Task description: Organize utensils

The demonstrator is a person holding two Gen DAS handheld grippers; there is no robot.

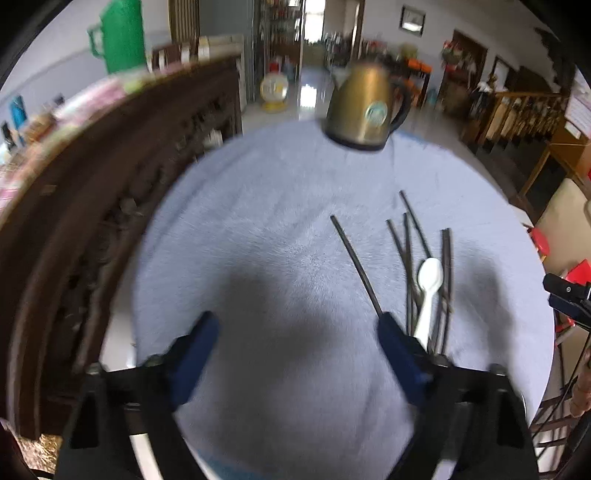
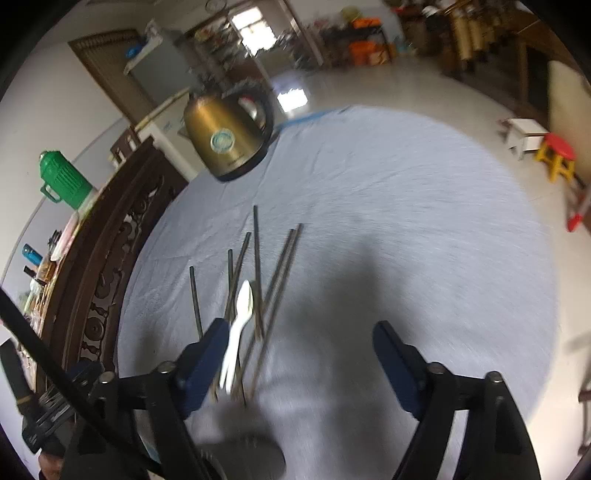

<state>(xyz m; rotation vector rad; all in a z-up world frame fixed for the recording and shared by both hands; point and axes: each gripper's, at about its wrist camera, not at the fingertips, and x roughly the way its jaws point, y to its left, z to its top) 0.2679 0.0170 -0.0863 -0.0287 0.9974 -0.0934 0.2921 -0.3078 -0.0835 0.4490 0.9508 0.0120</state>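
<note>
Both my tongs gape empty: right gripper [image 2: 295, 354] nearer, white plastic spoon [image 2: 240, 325] at its 10 o'clock among dark slender chopsticks [image 2: 275, 284], long axes running 6-to-12; left gripper [image 1: 297, 343].

- Round table [image 1: 258, 206], pale blue cloth, mid-frame.
- Dark carved wooden furniture [image 1: 110, 184] at 9 o'clock, beside the table.
- Green jug [image 1: 120, 35] at 11 o'clock, against a pale wall [image 1: 55, 48].
- Glossy light floor [image 2: 369, 85] at 12 o'clock, catching window light.
- Bright window [image 2: 255, 31] at 12 o'clock in the right wrist view.
- Framed picture [image 1: 413, 19] on the wall at 1 o'clock.
- Red stool [image 2: 559, 155] and white stool [image 2: 524, 134] at 2 o'clock.
</note>
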